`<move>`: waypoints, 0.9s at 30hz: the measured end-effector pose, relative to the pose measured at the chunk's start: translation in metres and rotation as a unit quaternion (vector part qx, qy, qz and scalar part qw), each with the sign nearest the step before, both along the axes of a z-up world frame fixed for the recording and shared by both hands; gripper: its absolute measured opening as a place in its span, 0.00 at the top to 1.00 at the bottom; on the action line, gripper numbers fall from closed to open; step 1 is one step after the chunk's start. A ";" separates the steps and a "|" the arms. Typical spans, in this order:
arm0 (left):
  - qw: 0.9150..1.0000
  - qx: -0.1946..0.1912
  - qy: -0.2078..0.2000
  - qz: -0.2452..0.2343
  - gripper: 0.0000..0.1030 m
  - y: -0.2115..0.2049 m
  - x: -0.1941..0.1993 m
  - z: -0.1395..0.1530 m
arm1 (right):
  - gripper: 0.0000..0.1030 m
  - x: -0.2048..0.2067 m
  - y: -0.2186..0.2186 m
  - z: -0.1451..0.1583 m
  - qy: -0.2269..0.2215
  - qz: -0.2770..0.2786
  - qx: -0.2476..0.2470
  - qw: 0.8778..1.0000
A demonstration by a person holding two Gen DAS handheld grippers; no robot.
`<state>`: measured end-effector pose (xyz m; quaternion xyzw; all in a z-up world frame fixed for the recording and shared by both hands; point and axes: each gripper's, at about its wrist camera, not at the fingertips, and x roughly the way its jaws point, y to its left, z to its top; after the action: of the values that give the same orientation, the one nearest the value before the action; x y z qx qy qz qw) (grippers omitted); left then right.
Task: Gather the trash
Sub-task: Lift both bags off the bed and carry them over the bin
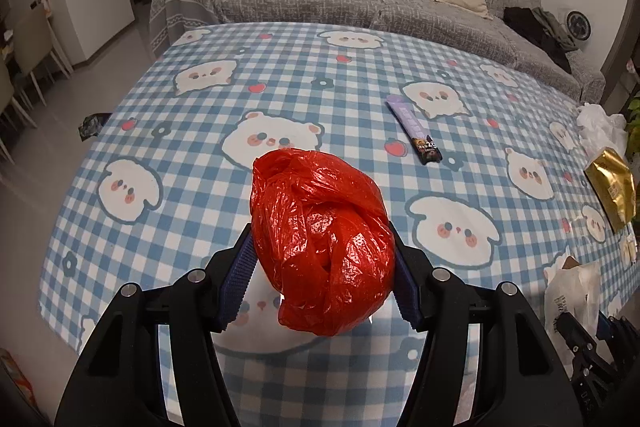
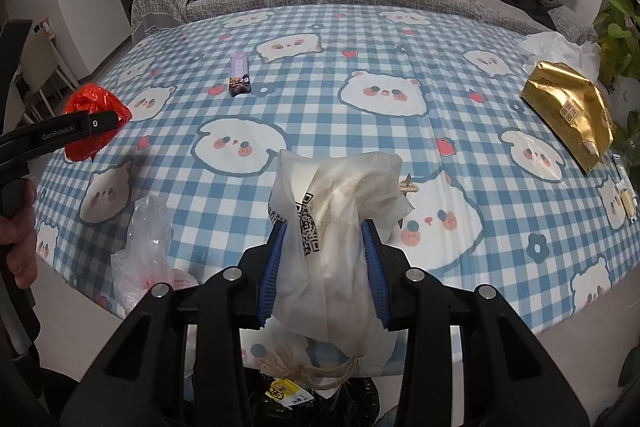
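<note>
My left gripper (image 1: 322, 255) is shut on a crumpled red plastic bag (image 1: 320, 243), held above the blue checked tablecloth (image 1: 200, 131). In the right wrist view the red plastic bag (image 2: 86, 103) shows at the far left, partly behind the left gripper's black arm. My right gripper (image 2: 326, 259) is shut on a white paper bag (image 2: 336, 219) with a QR code and twine handles, near the table's front edge. A purple snack wrapper (image 1: 416, 129) (image 2: 240, 73) lies flat further back. A gold foil packet (image 2: 568, 111) (image 1: 612, 183) rests by the right edge.
A clear crumpled plastic bag (image 2: 144, 251) lies at the front left of the table. White crumpled plastic (image 2: 556, 45) sits at the back right beside a green plant (image 2: 618, 35). A grey sofa (image 1: 304, 3) with clothes, a backpack and a cushion stands behind the table. Chairs (image 1: 28, 55) stand at left.
</note>
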<state>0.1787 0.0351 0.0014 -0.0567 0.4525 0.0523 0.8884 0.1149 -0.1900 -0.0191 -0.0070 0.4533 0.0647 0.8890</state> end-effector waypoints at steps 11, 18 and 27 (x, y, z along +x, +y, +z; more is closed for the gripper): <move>1.000 0.002 -0.005 -0.010 0.42 -0.005 -0.047 0.008 | 0.64 -0.030 0.001 0.006 -0.009 0.006 0.004 1.000; 1.000 0.003 -0.010 -0.012 0.42 -0.003 -0.076 0.005 | 0.64 -0.052 0.001 0.010 -0.023 0.003 0.008 1.000; 1.000 -0.009 -0.009 -0.008 0.42 0.001 -0.114 -0.002 | 0.64 -0.073 0.003 0.012 -0.038 0.002 0.001 0.999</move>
<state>0.0648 0.0365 -0.0008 -0.0616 0.4453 0.0402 0.8924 0.0421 -0.1868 -0.0074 -0.0099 0.4193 0.0669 0.9053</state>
